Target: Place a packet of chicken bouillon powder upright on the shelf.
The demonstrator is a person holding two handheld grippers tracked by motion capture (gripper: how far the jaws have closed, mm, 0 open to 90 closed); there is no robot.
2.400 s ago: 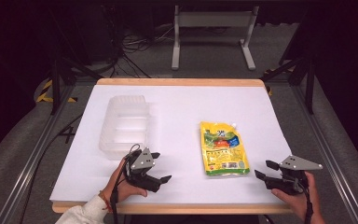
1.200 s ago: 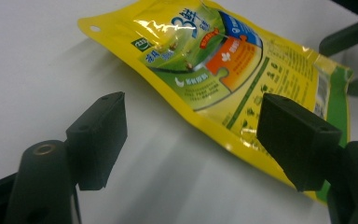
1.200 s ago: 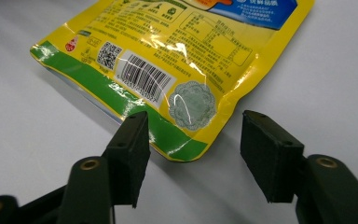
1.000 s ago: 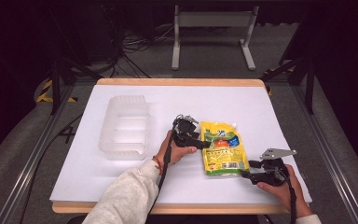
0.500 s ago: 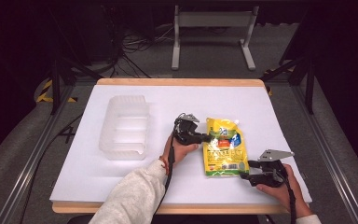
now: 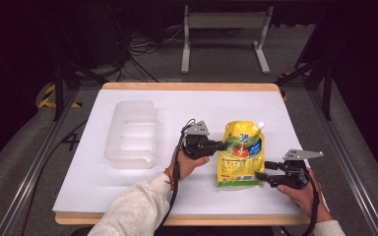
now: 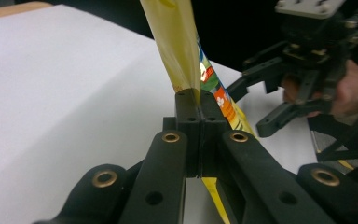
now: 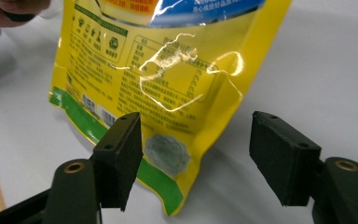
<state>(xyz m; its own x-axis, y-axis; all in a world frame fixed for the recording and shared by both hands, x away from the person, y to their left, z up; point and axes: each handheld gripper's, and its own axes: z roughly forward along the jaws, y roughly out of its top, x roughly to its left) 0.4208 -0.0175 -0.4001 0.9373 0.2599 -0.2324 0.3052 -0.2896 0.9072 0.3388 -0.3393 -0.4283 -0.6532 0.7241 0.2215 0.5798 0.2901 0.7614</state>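
Observation:
A yellow spouted pouch (image 6: pixel 241 153) lies on the white table cover, spout toward the far right. My left gripper (image 6: pixel 222 145) is shut on the pouch's left edge; in the left gripper view the jaws meet on the yellow film (image 7: pixel 179 51), which lifts up from them. My right gripper (image 6: pixel 262 175) stands open at the pouch's near right corner. In the right gripper view the pouch (image 8: pixel 168 70) has its bottom corner between the two pads (image 8: pixel 121 156), apart from both. The right gripper (image 7: pixel 303 60) also appears beyond the pouch in the left gripper view.
A clear plastic tray (image 6: pixel 130 132) with compartments stands left of the pouch. The white cover (image 6: pixel 98 196) lies on a wooden table whose front edge (image 6: pixel 78 219) is close to the person's forearms. Metal frame rails run along both sides.
My left gripper moved from the front edge up to the pouch and shut on its left edge, lifting it slightly. My right gripper moved left to the pouch's near corner.

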